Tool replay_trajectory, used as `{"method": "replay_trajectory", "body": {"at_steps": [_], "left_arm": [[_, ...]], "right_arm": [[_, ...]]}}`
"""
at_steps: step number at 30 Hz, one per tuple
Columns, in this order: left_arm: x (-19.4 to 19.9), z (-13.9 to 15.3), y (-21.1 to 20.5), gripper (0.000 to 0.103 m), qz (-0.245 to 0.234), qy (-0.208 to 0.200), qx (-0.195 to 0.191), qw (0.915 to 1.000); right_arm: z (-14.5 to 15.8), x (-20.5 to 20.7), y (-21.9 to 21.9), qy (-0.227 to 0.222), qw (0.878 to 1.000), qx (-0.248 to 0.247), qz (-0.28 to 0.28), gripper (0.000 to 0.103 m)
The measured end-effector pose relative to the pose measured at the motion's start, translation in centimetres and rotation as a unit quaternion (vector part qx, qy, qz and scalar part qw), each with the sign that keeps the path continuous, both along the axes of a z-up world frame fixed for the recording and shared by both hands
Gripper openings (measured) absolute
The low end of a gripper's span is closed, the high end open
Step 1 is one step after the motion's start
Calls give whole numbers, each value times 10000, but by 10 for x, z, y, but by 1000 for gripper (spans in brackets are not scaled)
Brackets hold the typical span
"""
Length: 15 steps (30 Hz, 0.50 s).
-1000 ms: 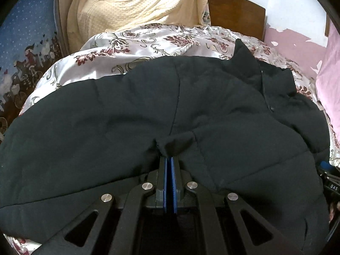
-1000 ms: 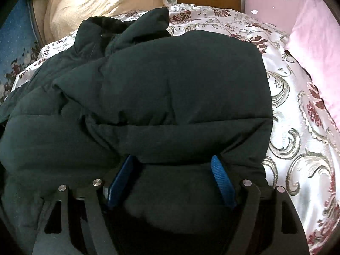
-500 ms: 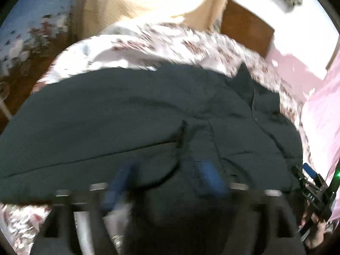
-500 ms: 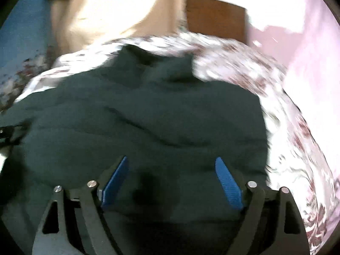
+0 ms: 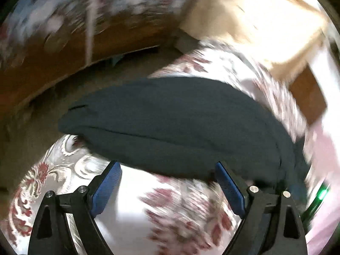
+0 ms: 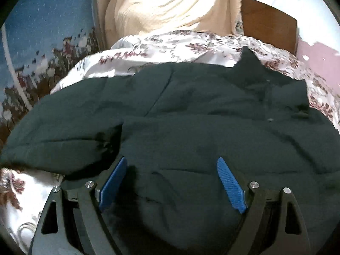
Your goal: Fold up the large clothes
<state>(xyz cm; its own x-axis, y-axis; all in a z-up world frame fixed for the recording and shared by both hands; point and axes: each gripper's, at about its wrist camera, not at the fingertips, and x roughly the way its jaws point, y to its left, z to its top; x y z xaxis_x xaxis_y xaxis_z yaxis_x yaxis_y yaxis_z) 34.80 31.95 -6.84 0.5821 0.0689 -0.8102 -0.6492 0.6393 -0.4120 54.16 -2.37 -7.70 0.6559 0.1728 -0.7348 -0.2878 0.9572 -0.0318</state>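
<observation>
While spread, both tongs empty.

Floral bedspread, wooden headboard, cream blanket, pink wall

Left gripper jaws spread wide, right gripper likewise, both empty

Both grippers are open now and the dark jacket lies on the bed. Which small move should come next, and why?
Probably bring the left gripper forward to pinch the near edge of the dark jacket. It is open over the floral bedspread, holding nothing, while the right gripper hangs open over the jacket's middle. The left view is blurred, so this is tentative.
</observation>
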Motion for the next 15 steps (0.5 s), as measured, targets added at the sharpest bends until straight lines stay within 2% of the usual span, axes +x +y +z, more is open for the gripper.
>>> {"method": "replay_trajectory", "body": {"at_steps": [3, 5, 8, 10, 12, 14, 15], "left_arm": [[-10, -22, 28, 90, 478, -168, -511, 9974], [-12, -32, 36, 90, 634, -321, -688, 9951], [-10, -38, 40, 89, 803, -540, -706, 9928], [-8, -41, 44, 88, 899, -614, -738, 9913], [-6, -45, 48, 79, 1053, -739, -766, 9887], [-6, -44, 50, 55, 1182, -808, -726, 9870], [-6, -44, 52, 50, 1230, -843, -711, 9863]], "right_arm": [[-12, -2, 8, -30, 10000, -75, 27, 91], [-18, -1, 11, -51, 9999, -126, 47, 95], [-29, -2, 20, -96, 9988, -478, 80, 100], [-31, -3, 21, -120, 9985, -521, 67, 101], [-31, -4, 19, -100, 9989, -462, 68, 102], [-31, -4, 18, -86, 9991, -406, 69, 102], [-31, -4, 18, -95, 9991, -397, 67, 102]]}}
